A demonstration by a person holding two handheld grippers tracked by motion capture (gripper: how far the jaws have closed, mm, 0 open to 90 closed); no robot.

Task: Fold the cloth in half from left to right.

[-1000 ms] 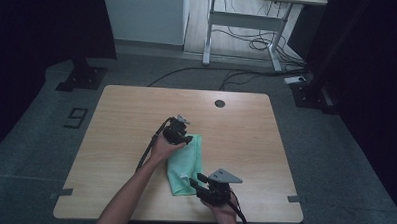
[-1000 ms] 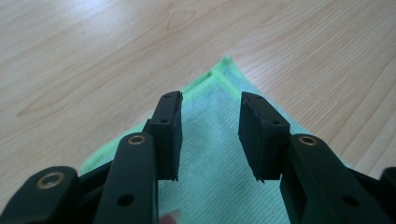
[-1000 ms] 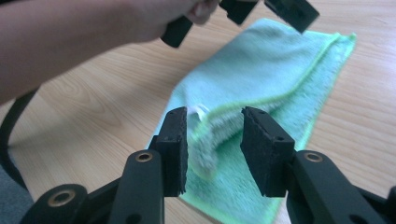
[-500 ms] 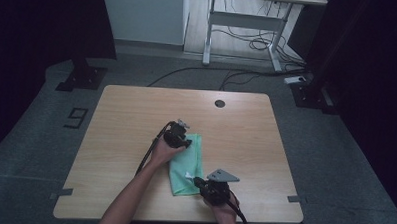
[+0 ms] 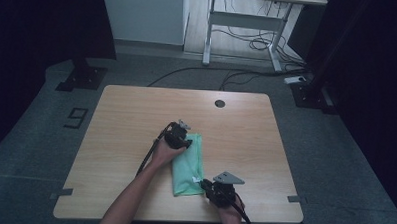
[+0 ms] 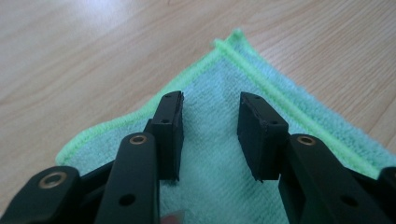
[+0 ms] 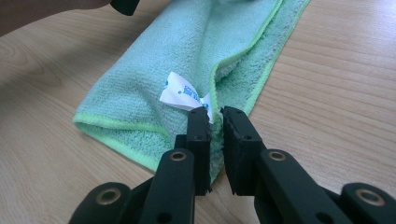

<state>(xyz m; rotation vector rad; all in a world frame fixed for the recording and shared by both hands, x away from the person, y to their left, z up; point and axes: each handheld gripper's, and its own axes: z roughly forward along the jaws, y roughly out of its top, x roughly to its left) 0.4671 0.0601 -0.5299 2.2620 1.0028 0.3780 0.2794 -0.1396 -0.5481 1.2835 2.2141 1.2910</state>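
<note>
You're working in what looks like a lab or studio set up for recording. Your wooden table (image 5: pixel 136 110), with a cable hole (image 5: pixel 220 103) near its far edge, stands on grey carpet (image 5: pixel 345 162) marked with tape (image 5: pixel 76 117) on the left. Black curtains (image 5: pixel 34 26) hang at both sides on heavy stand feet (image 5: pixel 82 78). At the far end, a white desk frame (image 5: pixel 245 18) stands over loose cables (image 5: pixel 249 43) and a power strip (image 5: pixel 295 80).

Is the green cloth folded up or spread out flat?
Folded. The green cloth lies as a narrow strip, with layered edges along one side and a white tag poking out between the layers.
</note>
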